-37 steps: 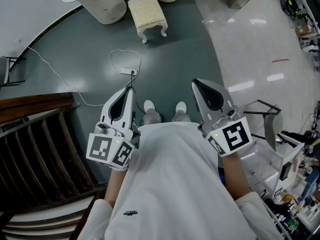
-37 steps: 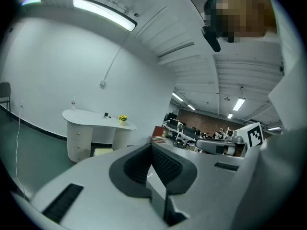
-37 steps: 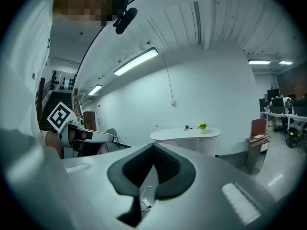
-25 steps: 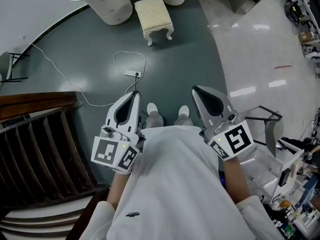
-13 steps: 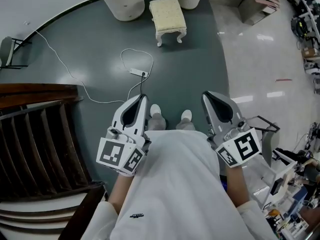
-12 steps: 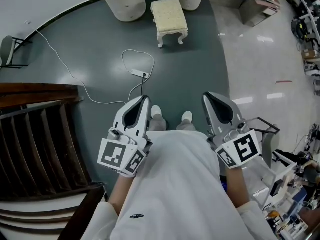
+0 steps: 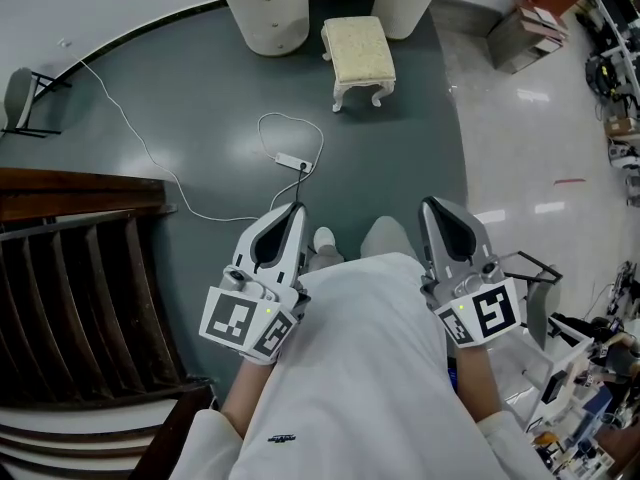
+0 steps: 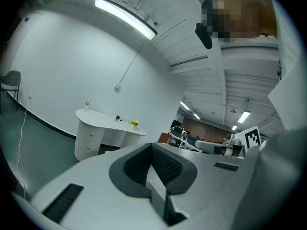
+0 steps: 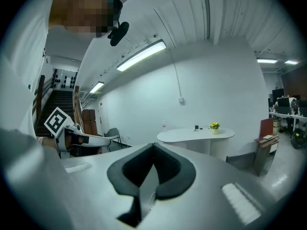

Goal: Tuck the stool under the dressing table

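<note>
Dressing table [image 7: 262, 13] half off-frame, beyond stool [image 7: 359, 53]

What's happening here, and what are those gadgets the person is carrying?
A person holds a hand-held claw in each hand: the left claw and the right claw. Both are shut and hold nothing. Ahead, a cream stool stands out on the dark floor in front of the white dressing table, not yet tucked under it. A power strip with its white cable lies on the floor between the person and the stool. Nothing has been touched so far.
</note>
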`<state>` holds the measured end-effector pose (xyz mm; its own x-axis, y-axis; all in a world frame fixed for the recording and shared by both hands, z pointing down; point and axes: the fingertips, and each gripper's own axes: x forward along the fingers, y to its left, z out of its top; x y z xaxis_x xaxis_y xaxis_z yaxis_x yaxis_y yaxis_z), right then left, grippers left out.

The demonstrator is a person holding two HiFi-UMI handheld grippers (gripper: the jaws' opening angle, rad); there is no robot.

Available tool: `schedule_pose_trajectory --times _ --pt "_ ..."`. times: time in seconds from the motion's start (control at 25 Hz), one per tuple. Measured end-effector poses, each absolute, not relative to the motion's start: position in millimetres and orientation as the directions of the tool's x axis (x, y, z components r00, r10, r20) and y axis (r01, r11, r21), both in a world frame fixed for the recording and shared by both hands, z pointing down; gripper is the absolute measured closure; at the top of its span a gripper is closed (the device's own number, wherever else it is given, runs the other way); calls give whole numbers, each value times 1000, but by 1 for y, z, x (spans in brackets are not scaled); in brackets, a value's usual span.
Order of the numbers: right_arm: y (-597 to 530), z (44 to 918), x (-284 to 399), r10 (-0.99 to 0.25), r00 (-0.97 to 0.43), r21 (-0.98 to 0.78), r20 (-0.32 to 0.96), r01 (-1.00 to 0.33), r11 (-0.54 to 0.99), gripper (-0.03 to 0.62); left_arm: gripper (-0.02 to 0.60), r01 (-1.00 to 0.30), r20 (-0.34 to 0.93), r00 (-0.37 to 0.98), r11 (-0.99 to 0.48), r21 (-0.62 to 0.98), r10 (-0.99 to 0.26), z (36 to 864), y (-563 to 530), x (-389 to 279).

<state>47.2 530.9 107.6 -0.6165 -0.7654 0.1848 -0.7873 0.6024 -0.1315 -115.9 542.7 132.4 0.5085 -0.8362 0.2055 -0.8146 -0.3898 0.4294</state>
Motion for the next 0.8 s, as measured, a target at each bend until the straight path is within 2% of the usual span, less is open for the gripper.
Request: schedule_pose_trajectory --times 0.44,0.8 --pt "473 124 46 -767 -611 -149 196 -792 592 588 572 -838 241 487 -370 401 -840 144 494 -122" --pt "362 138 64 -743 -635 -174 209 -772 611 585 572 -856 286 466 -347 383 -837 146 385 -98"
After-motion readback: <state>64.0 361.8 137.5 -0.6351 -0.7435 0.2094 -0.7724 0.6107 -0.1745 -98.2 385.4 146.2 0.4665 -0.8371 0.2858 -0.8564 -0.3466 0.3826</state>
